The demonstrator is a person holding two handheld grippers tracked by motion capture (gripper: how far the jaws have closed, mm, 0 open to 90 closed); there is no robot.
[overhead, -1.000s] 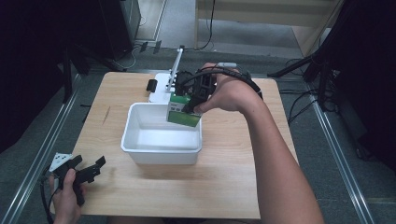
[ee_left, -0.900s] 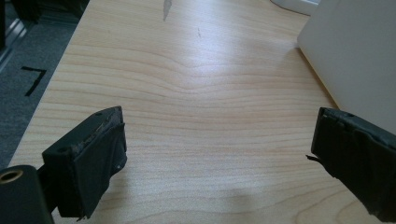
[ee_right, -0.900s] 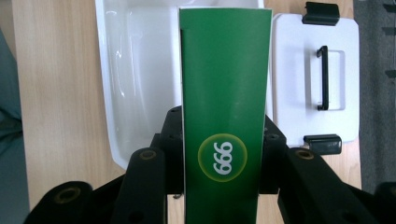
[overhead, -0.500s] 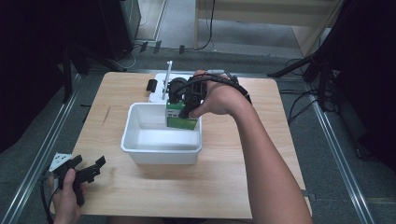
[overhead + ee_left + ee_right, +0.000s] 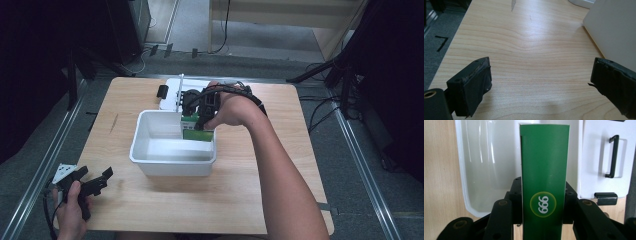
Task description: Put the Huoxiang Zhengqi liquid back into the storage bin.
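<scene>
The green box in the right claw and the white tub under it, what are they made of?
The green rectangular box looks like thin printed cardboard, slightly glossy: sharp folded edges and a seam line down one side. The white rectangular tub looks like moulded plastic, smooth and semi-glossy: rounded rim and light streaks on its inner wall. Both are judged by look alone.

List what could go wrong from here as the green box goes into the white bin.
1. The right gripper clamps the green box only near one end, so the box may pivot or slip.
2. The box hangs by the far wall of the white bin; it could catch the rim or the white lid behind it.
3. The open left gripper is not steadying the bin, which might slide if bumped.
</scene>
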